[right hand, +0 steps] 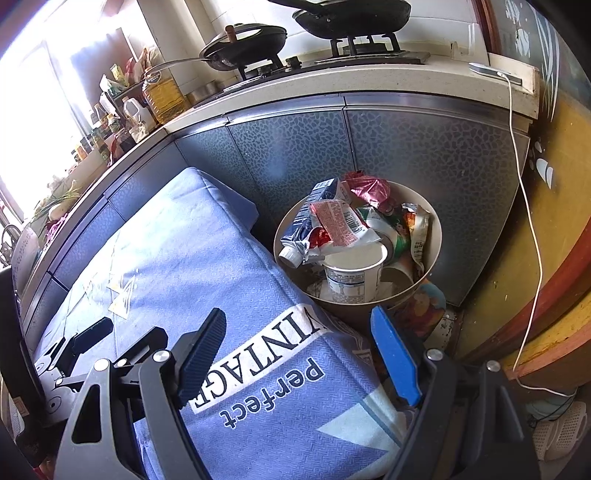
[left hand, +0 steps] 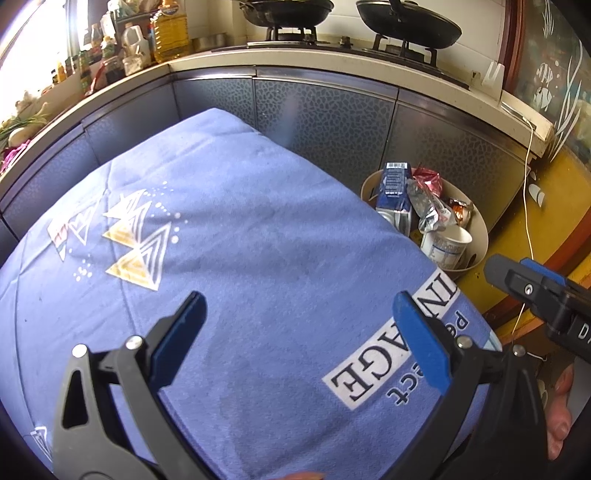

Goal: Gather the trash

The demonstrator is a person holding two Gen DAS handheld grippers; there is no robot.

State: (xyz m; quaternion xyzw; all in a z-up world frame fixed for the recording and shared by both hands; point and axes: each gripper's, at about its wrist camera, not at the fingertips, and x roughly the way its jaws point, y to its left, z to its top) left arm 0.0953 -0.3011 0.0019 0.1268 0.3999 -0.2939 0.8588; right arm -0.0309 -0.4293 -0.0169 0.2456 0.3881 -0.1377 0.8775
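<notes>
Blue cloth [left hand: 236,229] with white triangle prints and "VINTAGE perfect" lettering, draped over a raised surface, spread wide beneath and ahead of both pairs of jaws. Grey patterned cabinet fronts [right hand: 295,147] well beyond the jaws, under a pale counter with two dark pans [right hand: 354,16] on a gas hob. Round beige bin [right hand: 432,225] ahead and slightly right of the right jaws, just past the cloth's edge, standing on the floor against the cabinets; ahead and to the right of the left jaws in the left wrist view. Packed to the rim with trash: a dark blue carton [right hand: 314,214], crumpled foil wrappers [right hand: 369,190], a white paper cup [right hand: 352,271] at the near side. Left gripper [left hand: 301,339] spread wide over the cloth, nothing between the blue pads. Right gripper [right hand: 303,354] likewise wide apart, empty, hovering above the lettered corner of the cloth, short of the bin. Thin white cable [right hand: 532,229] hanging from the counter's end, far right of the right jaws.
</notes>
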